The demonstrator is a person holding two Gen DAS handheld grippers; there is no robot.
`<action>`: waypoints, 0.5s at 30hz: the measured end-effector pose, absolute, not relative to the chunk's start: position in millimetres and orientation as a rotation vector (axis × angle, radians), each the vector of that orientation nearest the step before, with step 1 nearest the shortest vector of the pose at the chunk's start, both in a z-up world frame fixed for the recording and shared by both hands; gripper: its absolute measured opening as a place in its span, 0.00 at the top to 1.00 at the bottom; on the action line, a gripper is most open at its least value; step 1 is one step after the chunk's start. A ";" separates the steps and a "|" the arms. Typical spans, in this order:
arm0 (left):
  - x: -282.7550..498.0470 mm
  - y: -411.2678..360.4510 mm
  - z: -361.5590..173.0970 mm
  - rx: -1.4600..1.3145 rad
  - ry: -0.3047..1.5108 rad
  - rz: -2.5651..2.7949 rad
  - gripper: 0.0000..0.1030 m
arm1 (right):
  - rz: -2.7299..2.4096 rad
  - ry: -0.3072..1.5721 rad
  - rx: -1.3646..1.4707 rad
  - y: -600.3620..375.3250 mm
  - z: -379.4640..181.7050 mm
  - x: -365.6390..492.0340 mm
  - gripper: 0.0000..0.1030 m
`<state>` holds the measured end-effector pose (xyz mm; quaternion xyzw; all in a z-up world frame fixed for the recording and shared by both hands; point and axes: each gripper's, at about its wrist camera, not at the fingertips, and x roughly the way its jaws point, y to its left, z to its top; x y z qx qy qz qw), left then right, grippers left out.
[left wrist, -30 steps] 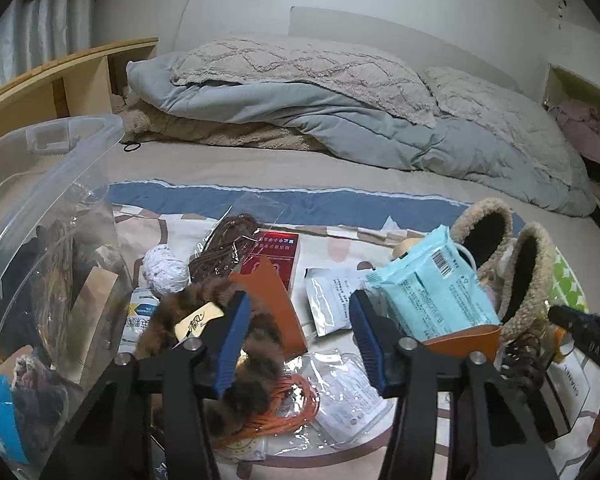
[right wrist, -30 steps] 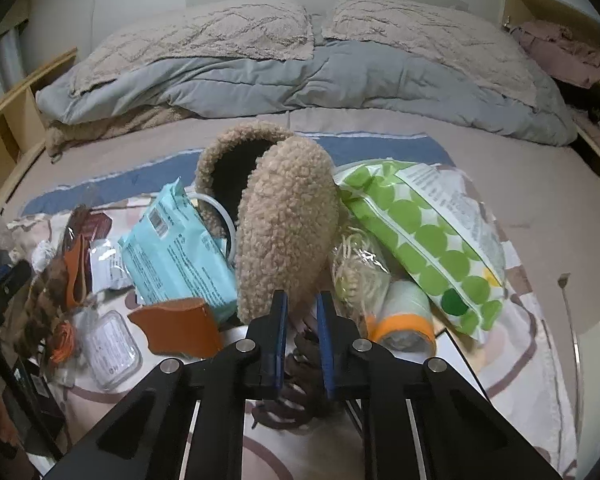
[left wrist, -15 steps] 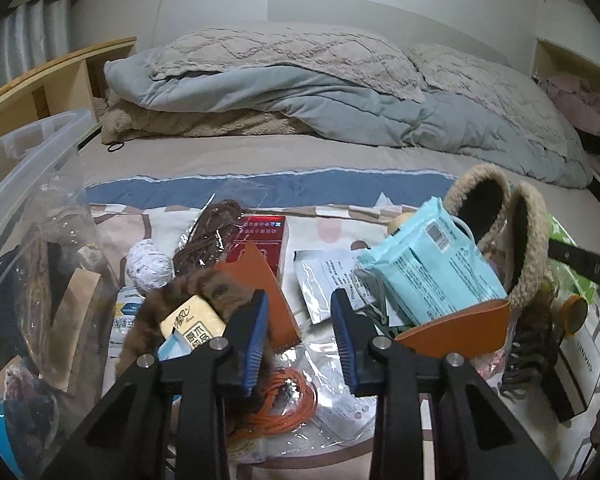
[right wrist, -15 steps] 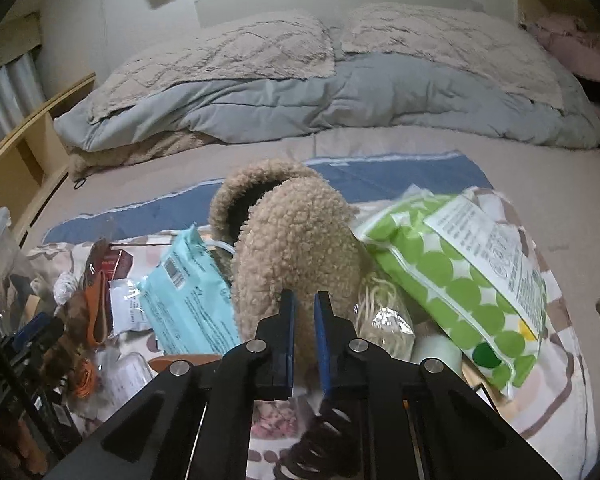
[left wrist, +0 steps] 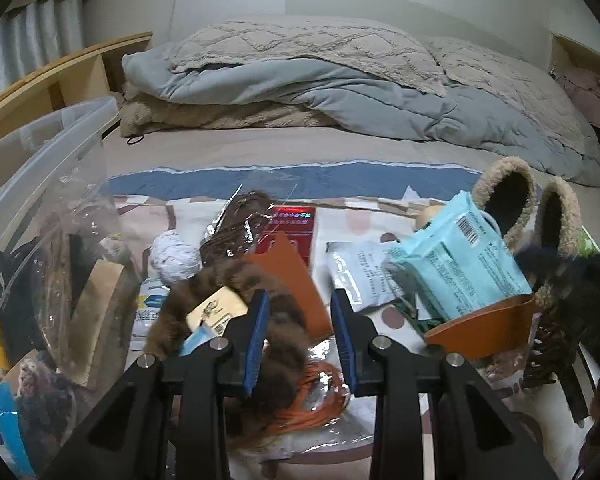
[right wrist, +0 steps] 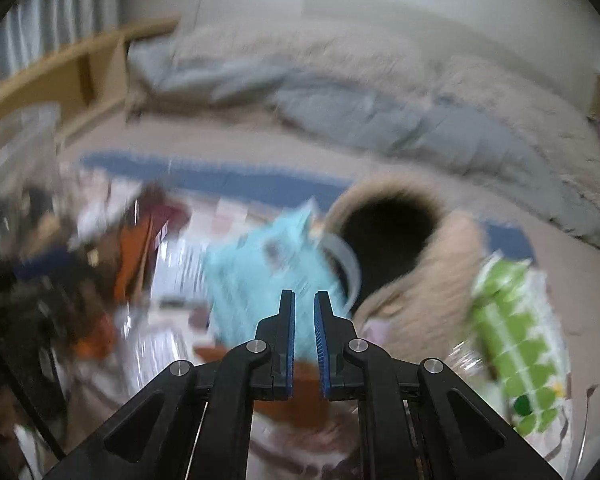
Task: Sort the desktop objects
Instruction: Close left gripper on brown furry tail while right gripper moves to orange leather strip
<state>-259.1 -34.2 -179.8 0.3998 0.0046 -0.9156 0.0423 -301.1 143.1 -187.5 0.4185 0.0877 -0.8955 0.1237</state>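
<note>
The left gripper [left wrist: 300,320] has its jaws narrowed around a brown furry scrunchie [left wrist: 260,320], seemingly pinching it, above orange cord [left wrist: 320,400] on the bed [left wrist: 300,152]; a clear bin [left wrist: 40,200] stands to its left; the right gripper [right wrist: 304,312] is closed and empty over a blurred teal packet [right wrist: 260,272] beside fleece slippers [right wrist: 420,280].

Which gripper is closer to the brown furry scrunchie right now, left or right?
Left. The left gripper sits over the brown furry scrunchie, its fur between the jaws. The right gripper is off toward the light blue wipes pack, shut on nothing.
</note>
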 end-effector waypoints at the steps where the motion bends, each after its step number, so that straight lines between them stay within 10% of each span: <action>1: -258.6 -35.7 -180.5 1.226 0.005 -2.797 0.69 | -2.590 0.264 1.260 140.3 -195.5 -301.2 0.88; 5: -259.0 -42.2 -182.3 1.245 -0.016 -2.759 0.62 | -2.561 0.376 1.380 135.3 -222.4 -301.0 0.88; 7: -259.5 -47.0 -183.4 1.254 0.003 -2.738 0.38 | -2.559 0.369 1.383 139.4 -224.8 -297.2 0.88; 15: -262.6 -56.6 -188.5 1.311 0.065 -2.680 0.38 | -2.460 0.336 1.575 155.3 -247.6 -281.1 0.88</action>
